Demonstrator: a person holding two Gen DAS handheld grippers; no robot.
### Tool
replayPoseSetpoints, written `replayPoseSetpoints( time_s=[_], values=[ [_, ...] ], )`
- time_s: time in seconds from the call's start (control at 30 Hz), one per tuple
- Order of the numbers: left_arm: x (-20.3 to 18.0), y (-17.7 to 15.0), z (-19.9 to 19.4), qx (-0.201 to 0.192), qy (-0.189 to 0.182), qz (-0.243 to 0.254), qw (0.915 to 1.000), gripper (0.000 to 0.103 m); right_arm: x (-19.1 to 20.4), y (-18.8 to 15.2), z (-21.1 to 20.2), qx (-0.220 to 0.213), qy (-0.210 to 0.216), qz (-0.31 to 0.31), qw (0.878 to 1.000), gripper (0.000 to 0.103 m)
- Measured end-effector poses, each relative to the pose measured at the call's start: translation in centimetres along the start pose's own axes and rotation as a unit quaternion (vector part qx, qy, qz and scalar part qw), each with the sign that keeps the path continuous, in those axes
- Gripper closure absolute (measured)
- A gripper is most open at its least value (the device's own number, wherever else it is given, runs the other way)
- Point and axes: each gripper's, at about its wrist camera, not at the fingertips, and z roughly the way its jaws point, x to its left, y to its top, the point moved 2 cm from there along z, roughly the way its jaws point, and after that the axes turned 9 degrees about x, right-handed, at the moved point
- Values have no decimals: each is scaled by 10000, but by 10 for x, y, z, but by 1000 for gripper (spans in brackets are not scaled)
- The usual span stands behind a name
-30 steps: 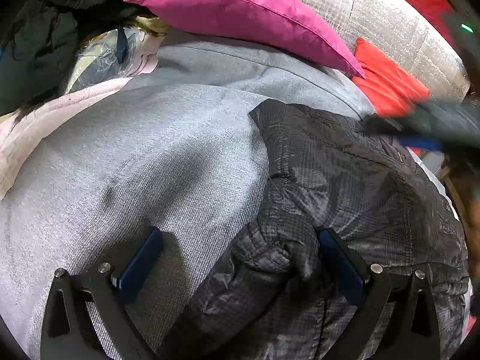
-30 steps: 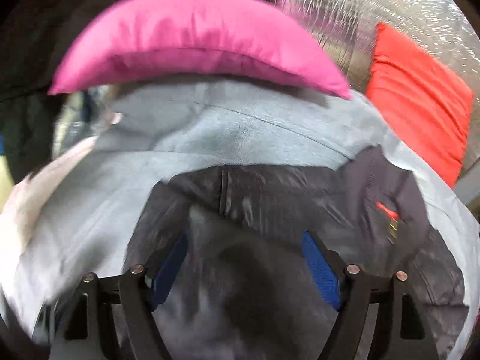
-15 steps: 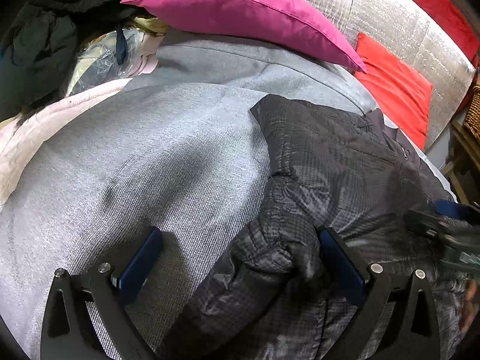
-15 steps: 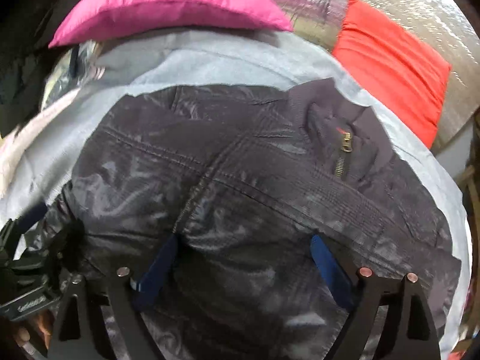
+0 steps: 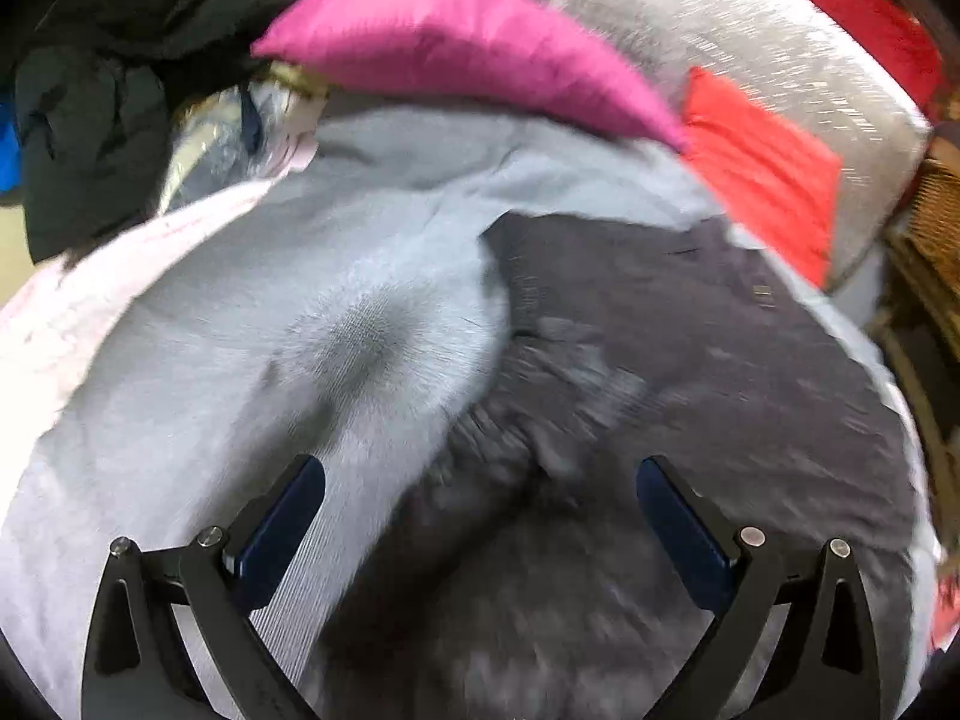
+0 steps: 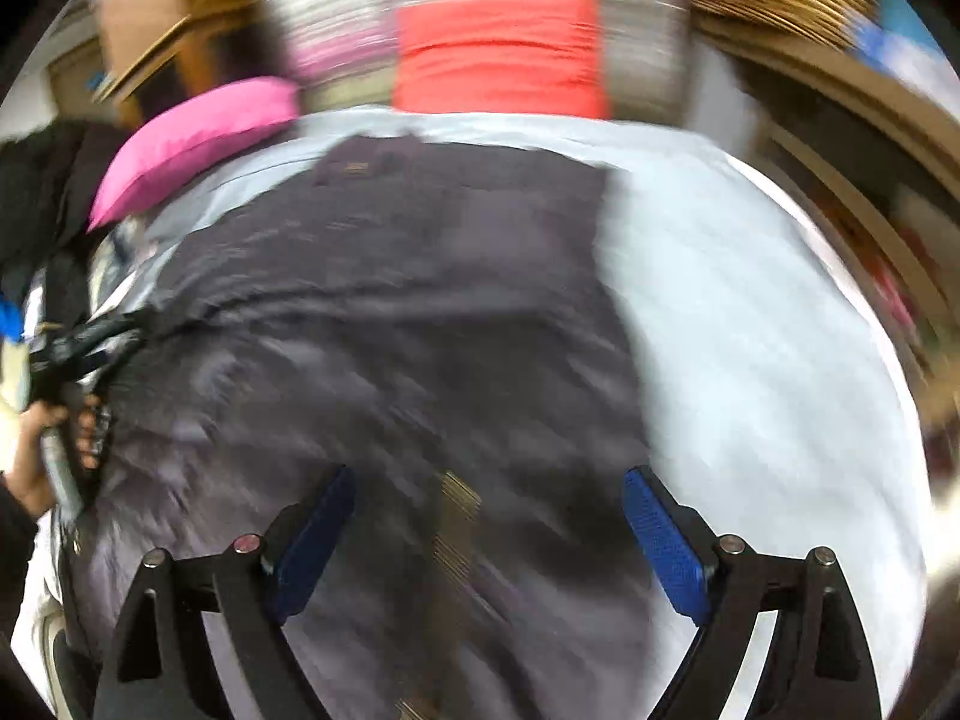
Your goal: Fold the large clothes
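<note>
A dark grey quilted jacket (image 5: 690, 360) lies spread on a pale grey bed cover (image 5: 240, 330). My left gripper (image 5: 480, 504) hangs open above the jacket's bunched left edge; fabric lies under the wide jaws and neither pad presses it. In the right wrist view the jacket (image 6: 390, 300) fills the middle, its zipper running between the fingers. My right gripper (image 6: 489, 510) stands open above the jacket's right part, close to the bare cover (image 6: 750, 330). A hand (image 6: 36, 450) holds the left gripper (image 6: 66, 354) at that view's left edge. Both views are motion-blurred.
A pink pillow (image 5: 468, 42) and a red cushion (image 5: 762, 180) lean at the far side against a silver quilted panel (image 5: 690, 18). Dark clothes (image 5: 90, 138) are piled at the left. A wicker basket (image 5: 936, 210) and wooden furniture stand at the right.
My right gripper has swept fast to the right across the jacket and rolled. My left gripper has lifted slightly, and the bunched sleeve no longer rests against its right finger.
</note>
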Motion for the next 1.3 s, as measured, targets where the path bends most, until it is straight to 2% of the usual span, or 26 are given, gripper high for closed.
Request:
replayPoseSetpoints(
  time_s=[0.07,0.17,0.3,0.47,0.7,1.3],
  values=[
    [1,-20,-27,-105,8,188,9998,0,-31,-31,-16,-32,-41,371,9993,11],
    [11,-52,-56,-83,50,327,9994,0,-53,-59,-29,-51,119,651,9978,11],
    [36,-91,-82,-99,234,178,9995,0,-63,-82,-31,-44,448,887,9950,11],
    [59,-124,-100,-39,625,103,9980,0,-51,-96,-29,-148,771,953,9923,11],
    [60,-146,-115,4,992,159,9949,0,-30,-111,-32,-191,889,748,9930,11],
    [44,-162,-112,100,1026,392,9939,0,-43,-130,-37,-189,870,893,9920,11]
  ],
)
